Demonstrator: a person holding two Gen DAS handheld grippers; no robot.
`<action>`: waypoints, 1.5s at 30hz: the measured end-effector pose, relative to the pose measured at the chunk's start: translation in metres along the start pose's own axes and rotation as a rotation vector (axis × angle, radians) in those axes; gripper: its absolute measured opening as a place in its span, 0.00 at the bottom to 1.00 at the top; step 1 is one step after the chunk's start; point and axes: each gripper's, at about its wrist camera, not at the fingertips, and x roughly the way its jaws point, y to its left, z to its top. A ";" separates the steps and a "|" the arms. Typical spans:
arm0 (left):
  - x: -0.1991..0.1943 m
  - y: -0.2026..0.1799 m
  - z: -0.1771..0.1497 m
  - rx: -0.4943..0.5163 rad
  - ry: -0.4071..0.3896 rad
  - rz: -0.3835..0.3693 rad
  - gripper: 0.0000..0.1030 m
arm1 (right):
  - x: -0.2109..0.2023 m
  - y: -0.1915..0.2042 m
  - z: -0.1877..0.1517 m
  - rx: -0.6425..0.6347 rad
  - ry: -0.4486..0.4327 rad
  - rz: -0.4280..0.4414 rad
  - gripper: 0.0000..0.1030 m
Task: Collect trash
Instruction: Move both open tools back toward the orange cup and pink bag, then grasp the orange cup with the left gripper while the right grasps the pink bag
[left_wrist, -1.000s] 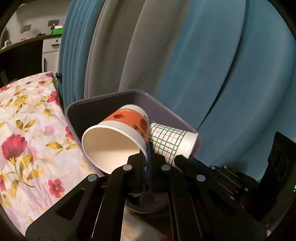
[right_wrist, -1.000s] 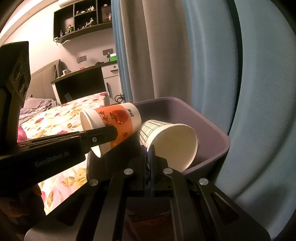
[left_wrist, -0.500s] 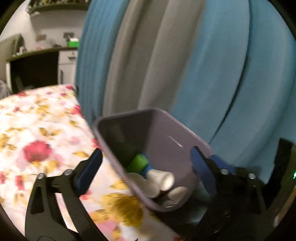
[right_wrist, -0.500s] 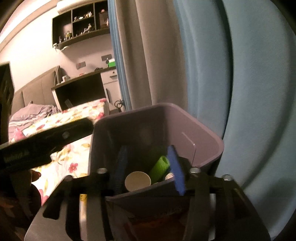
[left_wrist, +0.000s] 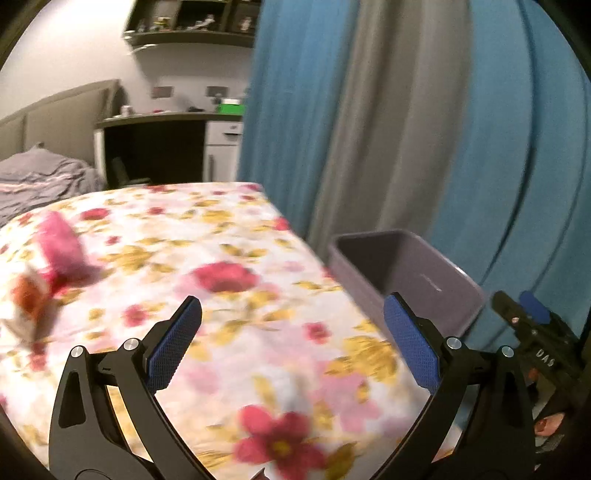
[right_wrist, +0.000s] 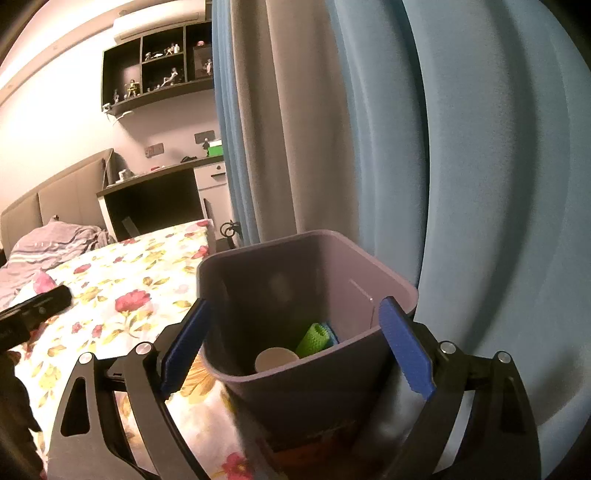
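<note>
The purple bin (right_wrist: 266, 280) stands beside the bed. Inside it lie a paper cup (right_wrist: 275, 360) and a green roll (right_wrist: 314, 338). My right gripper (right_wrist: 295, 332) hovers over the bin's near rim with its jaws opening; the blue pads (right_wrist: 402, 347) touch nothing. My left gripper (left_wrist: 293, 343) is open and empty over the floral bedspread (left_wrist: 258, 258), with the bin (left_wrist: 388, 266) to its right. A blurred pink item (left_wrist: 61, 251) and an orange-white piece (left_wrist: 26, 306) lie on the bed at far left.
Blue and grey curtains (right_wrist: 461, 166) hang right behind the bin. A dark desk (left_wrist: 155, 147) and a wall shelf (right_wrist: 159, 74) stand beyond the bed. A crumpled grey blanket (right_wrist: 48, 243) lies at the bed's far end. The other gripper (left_wrist: 532, 321) shows at the right edge.
Both grippers opened and let go of their paper cups, which dropped into the bin. The left gripper swung left over the bed. The right gripper rose slightly.
</note>
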 end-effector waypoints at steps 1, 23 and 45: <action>-0.006 0.008 -0.001 -0.004 -0.005 0.023 0.94 | -0.002 0.003 -0.001 -0.004 -0.001 0.004 0.87; -0.066 0.168 -0.028 -0.130 -0.013 0.375 0.94 | -0.012 0.109 -0.003 -0.026 0.031 0.150 0.91; 0.003 0.287 -0.027 -0.350 0.172 0.300 0.56 | 0.048 0.265 0.005 -0.181 0.123 0.379 0.91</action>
